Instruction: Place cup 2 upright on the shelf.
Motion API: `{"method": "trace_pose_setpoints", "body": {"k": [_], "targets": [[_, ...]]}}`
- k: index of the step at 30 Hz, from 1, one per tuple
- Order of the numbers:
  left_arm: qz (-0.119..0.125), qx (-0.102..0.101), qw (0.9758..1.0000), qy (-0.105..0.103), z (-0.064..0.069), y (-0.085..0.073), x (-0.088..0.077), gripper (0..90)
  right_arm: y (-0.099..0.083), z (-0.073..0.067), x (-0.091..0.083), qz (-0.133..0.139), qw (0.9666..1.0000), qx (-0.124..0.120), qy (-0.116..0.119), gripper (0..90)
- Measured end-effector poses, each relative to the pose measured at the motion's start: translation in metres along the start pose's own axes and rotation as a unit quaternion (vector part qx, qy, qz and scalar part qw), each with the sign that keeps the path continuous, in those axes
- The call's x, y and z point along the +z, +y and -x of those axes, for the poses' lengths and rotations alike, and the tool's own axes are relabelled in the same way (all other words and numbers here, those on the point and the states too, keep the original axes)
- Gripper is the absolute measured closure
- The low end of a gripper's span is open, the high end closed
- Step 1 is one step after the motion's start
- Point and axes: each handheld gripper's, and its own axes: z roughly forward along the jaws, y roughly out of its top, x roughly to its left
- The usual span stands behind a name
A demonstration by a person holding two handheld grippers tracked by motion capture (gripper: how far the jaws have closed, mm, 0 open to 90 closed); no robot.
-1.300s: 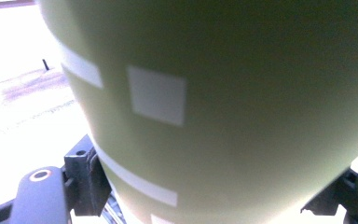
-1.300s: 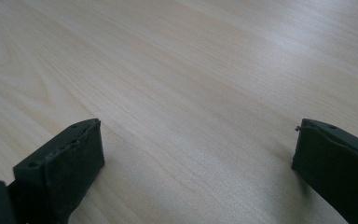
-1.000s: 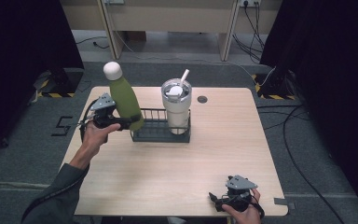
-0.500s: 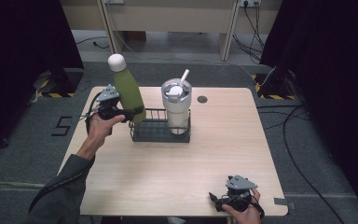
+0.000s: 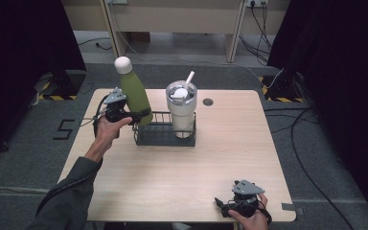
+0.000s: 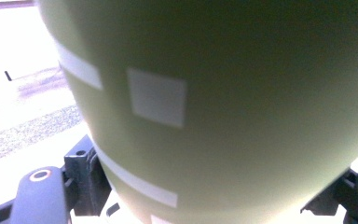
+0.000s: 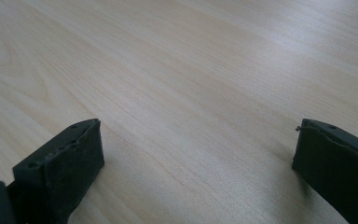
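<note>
Hand-held gripper [image 5: 223, 207] on wooden table [image 5: 220, 158]

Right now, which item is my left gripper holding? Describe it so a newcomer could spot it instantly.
Start at the light wooden table and find the black wire rack near its far side. At the rack's left end, the left gripper clamps a tall olive-green bottle with a white cap. Unlike the neighbouring cream tumbler with a straw, it is slim, green and tilted.

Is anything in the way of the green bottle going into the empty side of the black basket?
Nothing visible. The left gripper holds the green bottle tilted over the left end of the black basket. The white tumbler stands in the right side, beside that spot.
</note>
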Motion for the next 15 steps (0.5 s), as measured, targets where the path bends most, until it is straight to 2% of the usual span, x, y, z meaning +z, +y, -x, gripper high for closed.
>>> {"method": "trace_pose_setpoints", "body": {"k": [15], "targets": [[-0.008, 0.001, 1.0, 0.002, 0.002, -0.01, 0.014, 20.4, 0.0, 0.0, 0.0, 0.0, 1.0, 0.0, 0.0, 1.9]]}}
